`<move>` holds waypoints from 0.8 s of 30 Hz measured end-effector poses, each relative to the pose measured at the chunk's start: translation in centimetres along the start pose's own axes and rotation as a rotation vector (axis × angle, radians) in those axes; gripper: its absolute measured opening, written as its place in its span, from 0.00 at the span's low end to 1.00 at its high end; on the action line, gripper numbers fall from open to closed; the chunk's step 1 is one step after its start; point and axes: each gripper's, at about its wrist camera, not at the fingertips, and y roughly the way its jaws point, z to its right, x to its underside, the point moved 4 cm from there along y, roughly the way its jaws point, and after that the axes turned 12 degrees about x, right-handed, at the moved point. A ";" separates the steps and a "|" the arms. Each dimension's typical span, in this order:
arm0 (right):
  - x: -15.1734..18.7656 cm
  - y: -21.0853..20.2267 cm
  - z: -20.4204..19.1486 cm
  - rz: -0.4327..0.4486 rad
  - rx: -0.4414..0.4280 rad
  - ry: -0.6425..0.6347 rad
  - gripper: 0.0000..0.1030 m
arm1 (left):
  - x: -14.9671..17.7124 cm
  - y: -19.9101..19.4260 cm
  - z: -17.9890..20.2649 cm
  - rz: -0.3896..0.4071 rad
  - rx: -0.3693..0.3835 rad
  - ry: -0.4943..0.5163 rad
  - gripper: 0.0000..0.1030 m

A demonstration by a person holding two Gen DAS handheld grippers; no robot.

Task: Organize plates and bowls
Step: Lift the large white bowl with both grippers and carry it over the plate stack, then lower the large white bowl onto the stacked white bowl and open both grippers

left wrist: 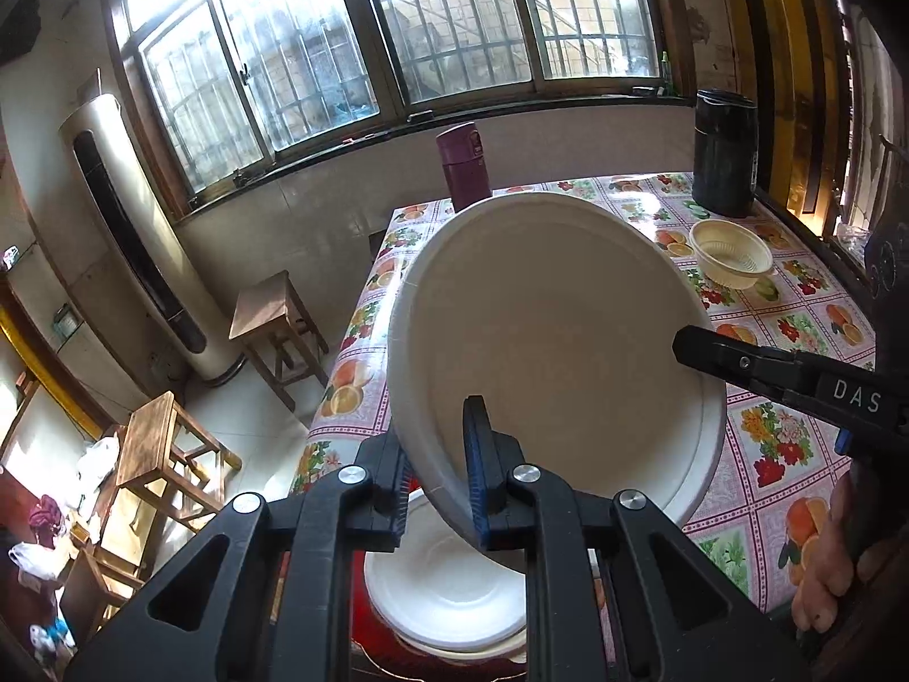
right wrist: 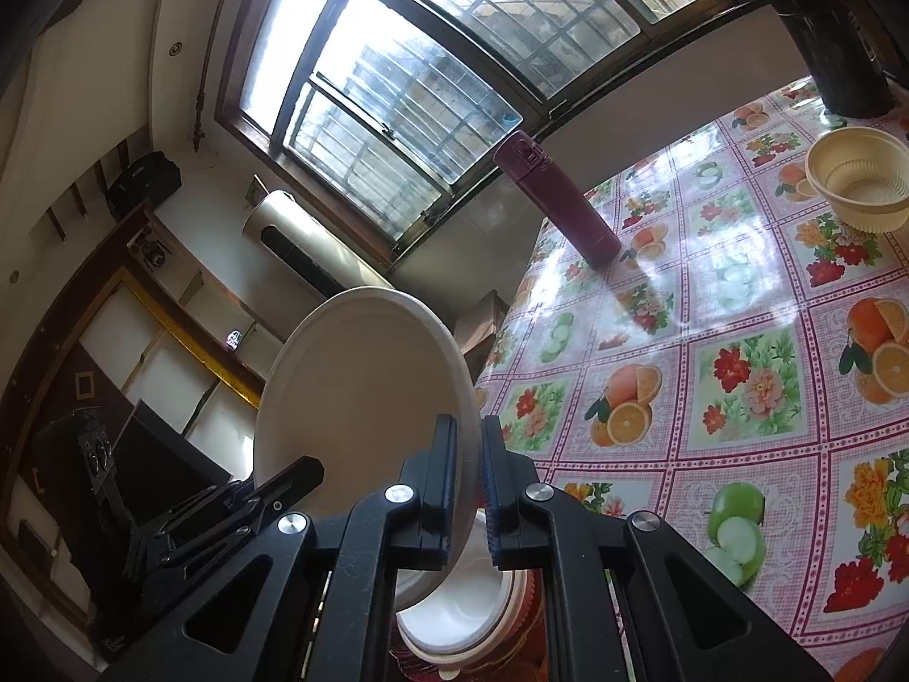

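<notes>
Table (left wrist: 795, 341): covered w/ glossy oilcloth, pink grid w/ fruit & flower squares.
Far edge, L: purple flask (left wrist: 463, 165) stood upright.
Far R corner: black cylindrical container (left wrist: 722, 153), upright.
Near that: cream ribbed bowl (left wrist: 732, 253), upright, apart from the container.
Near edge, below: white plates (left wrist: 449, 585) seen stacked, approx 2–3; support underneath partly hidden, possibly a red surface.
</notes>
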 end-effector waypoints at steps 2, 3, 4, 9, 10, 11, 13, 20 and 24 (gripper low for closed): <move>0.6 0.1 -0.5 -0.005 0.001 -0.012 0.08 | 0.5 -0.2 -0.4 0.001 -0.004 -0.007 0.14; 0.8 0.2 -0.6 -0.009 -0.001 -0.014 0.08 | 0.8 -0.5 -0.4 0.001 -0.009 -0.009 0.14; 1.1 0.3 -0.8 -0.014 -0.004 -0.015 0.08 | 1.2 -0.7 -0.5 0.003 -0.012 -0.012 0.14; 2.4 0.8 -1.7 -0.035 -0.003 -0.034 0.08 | 2.6 -0.7 -1.3 -0.007 -0.021 -0.034 0.14; 2.6 0.9 -1.8 -0.037 -0.002 -0.039 0.08 | 2.8 -0.7 -1.4 -0.009 -0.020 -0.041 0.14; 2.8 1.1 -2.0 -0.040 0.000 -0.043 0.08 | 3.0 -0.7 -1.6 -0.011 -0.020 -0.045 0.14; 3.1 1.3 -2.1 -0.049 -0.002 -0.045 0.08 | 3.6 -0.8 -1.8 -0.012 -0.028 -0.047 0.14; 4.3 2.8 -2.2 -0.081 0.011 -0.050 0.09 | 4.7 0.4 -2.7 -0.040 -0.031 -0.068 0.14; 5.4 4.3 -2.0 -0.115 0.031 -0.056 0.10 | 6.2 1.8 -3.5 -0.086 -0.027 -0.097 0.14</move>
